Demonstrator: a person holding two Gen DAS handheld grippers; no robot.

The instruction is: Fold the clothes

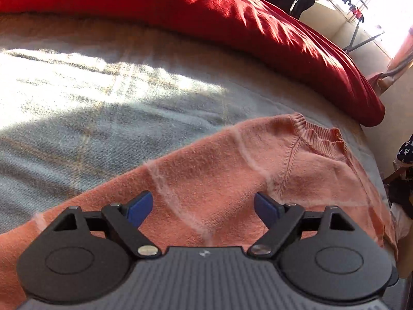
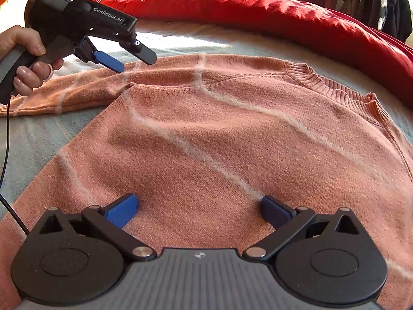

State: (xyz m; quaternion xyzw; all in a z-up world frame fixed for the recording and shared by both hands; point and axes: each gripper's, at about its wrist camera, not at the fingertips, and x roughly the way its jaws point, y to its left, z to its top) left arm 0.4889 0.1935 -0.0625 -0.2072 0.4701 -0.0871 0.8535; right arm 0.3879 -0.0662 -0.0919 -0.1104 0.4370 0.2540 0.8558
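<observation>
We see the sweater (image 2: 232,134) lying flat on the blanket (image 2: 33,144), collar (image 2: 335,87) to the far right, one sleeve (image 2: 77,90) stretched out to the left. Behind it, a duvet (image 2: 258,10) runs along the far side of the blanket. Our right gripper (image 2: 200,210) hangs over the sweater's body. Our left gripper (image 2: 129,62), held in a hand (image 2: 25,59), sits at the far left above the sleeve, near the shoulder. Coats (image 2: 382,2) hang behind the duvet.
</observation>
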